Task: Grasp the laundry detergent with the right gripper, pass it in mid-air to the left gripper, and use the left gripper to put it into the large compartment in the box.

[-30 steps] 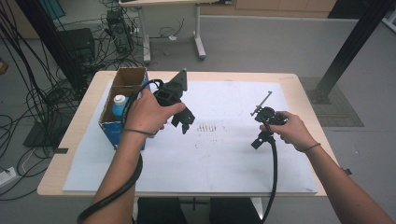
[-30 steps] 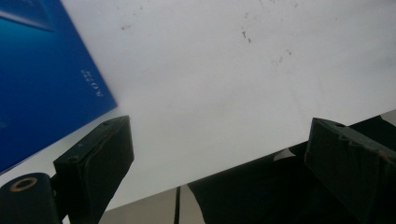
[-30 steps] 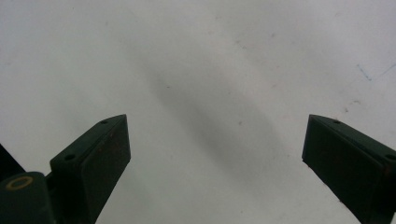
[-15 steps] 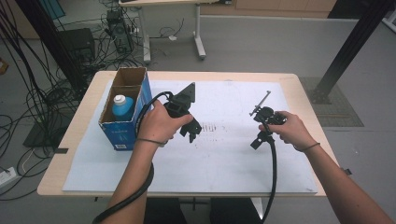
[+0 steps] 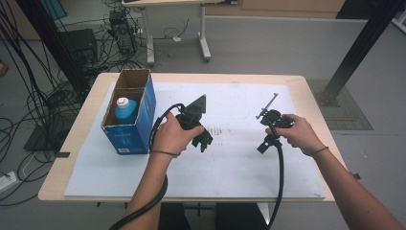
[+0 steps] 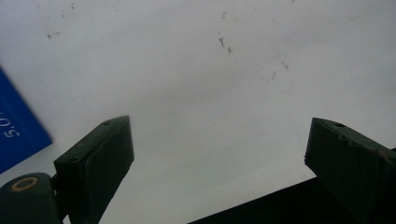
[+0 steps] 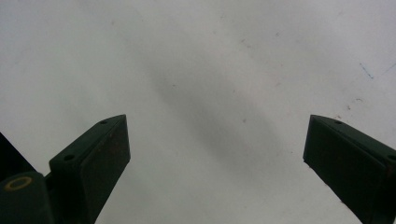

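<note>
Two released grippers held over a white sheet [image 5: 239, 163]

The blue box [image 6: 16, 133] is cut off at the left gripper view's left edge. A blue bottle [image 5: 125, 110] stands inside it, left of centre. Left gripper [image 6: 219, 154] and right gripper [image 7: 217, 149] are spread, empty.

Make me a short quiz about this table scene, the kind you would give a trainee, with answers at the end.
1. True or false: the blue bottle stands inside the open cardboard box.
2. Which claw is nearer the box: (a) the left claw or (b) the right claw?
3. Fill in: in their own views, both claws have their jaws spread wide with ______ between them, over the white sheet.

Key:
1. True; its white cap shows above the box's rim.
2. (a), the left claw.
3. Nothing; only the bare white sheet lies behind them.
</note>
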